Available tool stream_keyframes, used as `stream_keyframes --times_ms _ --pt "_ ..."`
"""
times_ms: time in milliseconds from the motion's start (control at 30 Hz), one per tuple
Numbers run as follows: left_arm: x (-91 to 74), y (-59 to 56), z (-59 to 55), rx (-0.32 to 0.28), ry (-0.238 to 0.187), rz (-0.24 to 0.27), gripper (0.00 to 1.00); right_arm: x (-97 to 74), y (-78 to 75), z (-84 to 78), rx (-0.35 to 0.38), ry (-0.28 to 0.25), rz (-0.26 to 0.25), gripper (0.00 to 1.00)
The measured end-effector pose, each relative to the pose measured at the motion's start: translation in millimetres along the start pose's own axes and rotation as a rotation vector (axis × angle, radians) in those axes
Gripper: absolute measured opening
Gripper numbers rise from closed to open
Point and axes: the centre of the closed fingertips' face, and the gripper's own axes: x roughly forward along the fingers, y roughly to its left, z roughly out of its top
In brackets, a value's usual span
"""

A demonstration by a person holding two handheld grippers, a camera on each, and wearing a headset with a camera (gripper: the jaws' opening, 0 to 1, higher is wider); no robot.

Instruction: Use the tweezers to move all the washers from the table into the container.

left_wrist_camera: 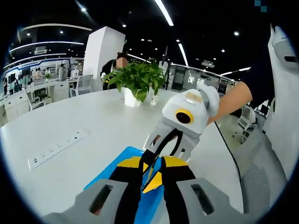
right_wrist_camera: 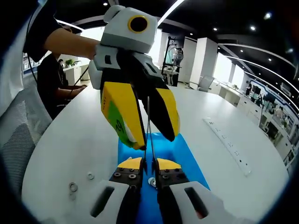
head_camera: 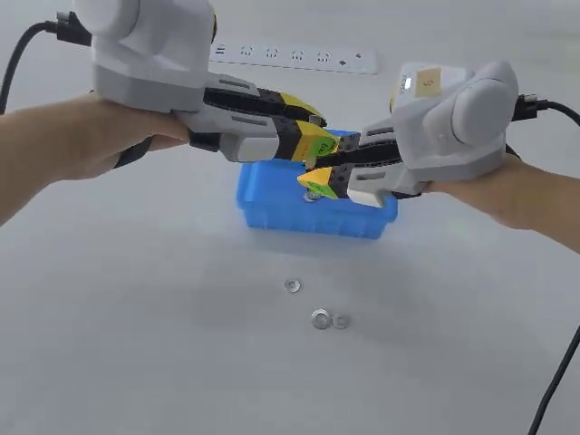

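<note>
Silvery washers (head_camera: 320, 318) lie nearest on the pale desk (head_camera: 136, 344): two just beside each other, perhaps touching, and a third a little further off, towards the container (head_camera: 308, 217). They look thin, flat, hard and very light, and they sit flush on a smooth top. I judge they would skid away from any sideways push and slip out of a weak pinch. The surest hold is probably across the ring, with one tweezer tip in the hole and the other outside the rim. The single one should be easier to take than the close pair.

Beyond them, both grippers meet above the blue container. The right gripper (head_camera: 317, 179) is clenched on the tweezers (right_wrist_camera: 148, 135), whose thin arms run forward between its jaws. The arms are springy, so a steady squeeze matters more than force. The left gripper (head_camera: 319, 140) faces it, with the tweezers passing between its yellow jaws. I cannot tell whether those jaws press on the arms or merely stand around them. A fourth washer (head_camera: 313, 192) shows just under the right gripper, over the container. It may be pinched in the tips or already lying on the floor inside.

Farthest off, a white power strip (head_camera: 290, 56) lies along the desk.
</note>
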Motion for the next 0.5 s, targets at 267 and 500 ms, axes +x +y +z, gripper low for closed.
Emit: stream_keyframes --times_ms 267,500 --pt "-1.8 -6.8 3.7 0.011 0.001 -0.037 0.17 -1.4 -0.7 -4.8 0.006 0.005 0.002 0.11" --pt "-4.3 -10.2 0.5 0.072 0.059 -0.08 0.12 -2.2 1.0 -6.4 0.007 0.008 0.012 0.11"
